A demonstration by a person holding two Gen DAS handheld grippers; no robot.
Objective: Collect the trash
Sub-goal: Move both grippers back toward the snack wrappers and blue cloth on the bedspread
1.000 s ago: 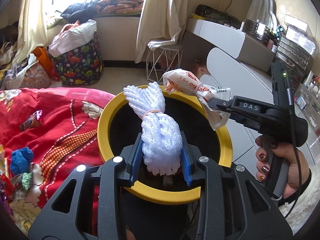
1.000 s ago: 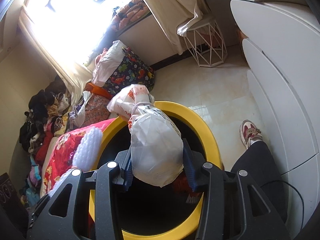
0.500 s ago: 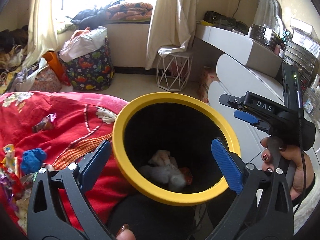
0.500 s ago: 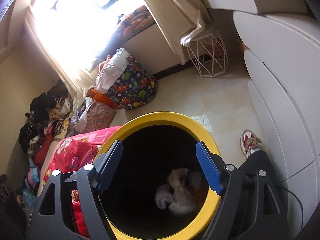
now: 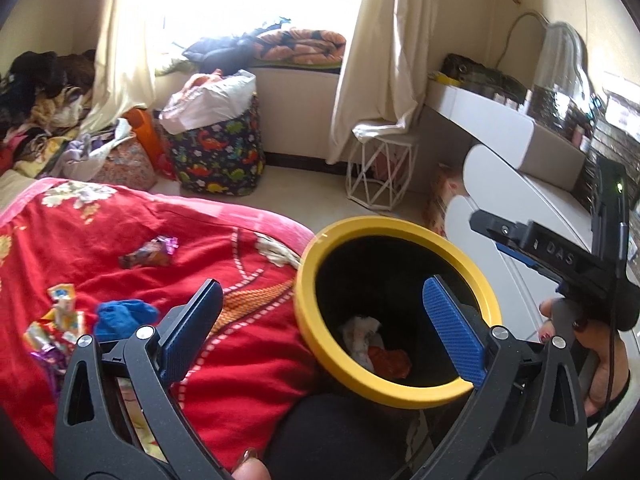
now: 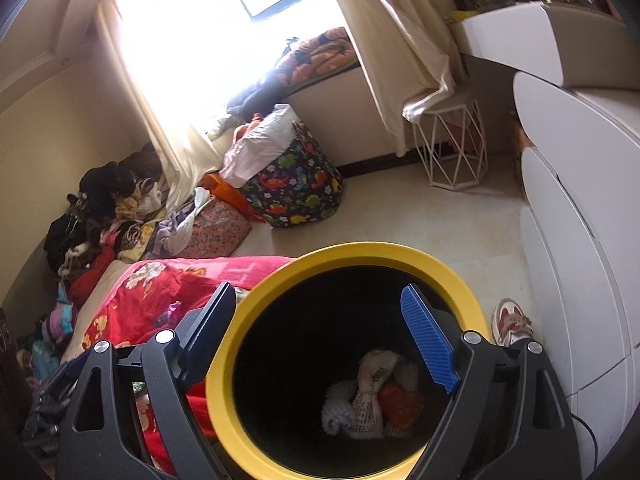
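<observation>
My left gripper: wide, nothing between the jaws. My right gripper: jaws have just been opening, wide, nothing held. Both over the bin, yellow rim, against the bed's edge. At the bin's bottom: white net, printed bag, red scrap. On the red blanket, toward its left edge: wrappers, blue cloth.
</observation>
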